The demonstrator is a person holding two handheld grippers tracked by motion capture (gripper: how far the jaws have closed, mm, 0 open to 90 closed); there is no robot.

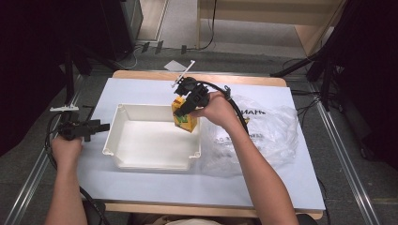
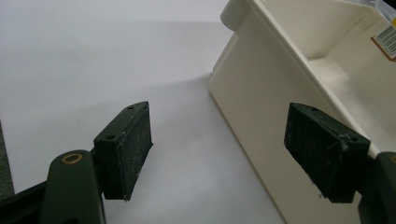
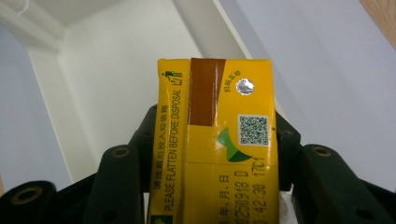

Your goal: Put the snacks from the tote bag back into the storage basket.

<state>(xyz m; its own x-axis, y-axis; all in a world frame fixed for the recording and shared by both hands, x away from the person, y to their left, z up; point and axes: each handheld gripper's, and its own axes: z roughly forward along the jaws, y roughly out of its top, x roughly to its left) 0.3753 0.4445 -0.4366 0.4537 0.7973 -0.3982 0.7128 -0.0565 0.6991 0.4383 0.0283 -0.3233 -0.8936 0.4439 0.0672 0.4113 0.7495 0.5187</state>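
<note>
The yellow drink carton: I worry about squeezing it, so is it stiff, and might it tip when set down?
The yellow drink carton is flat-sided and shows no dents between the right gripper jaws, so probably fairly stiff. Taller than wide, it may tip in the white bin.

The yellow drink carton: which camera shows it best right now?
The right gripper view: the yellow drink carton sits close up between the jaws, its print, QR code and foil spot readable. The high view shows it small, over the white bin's corner. The left gripper view catches just a barcoded corner.
</note>
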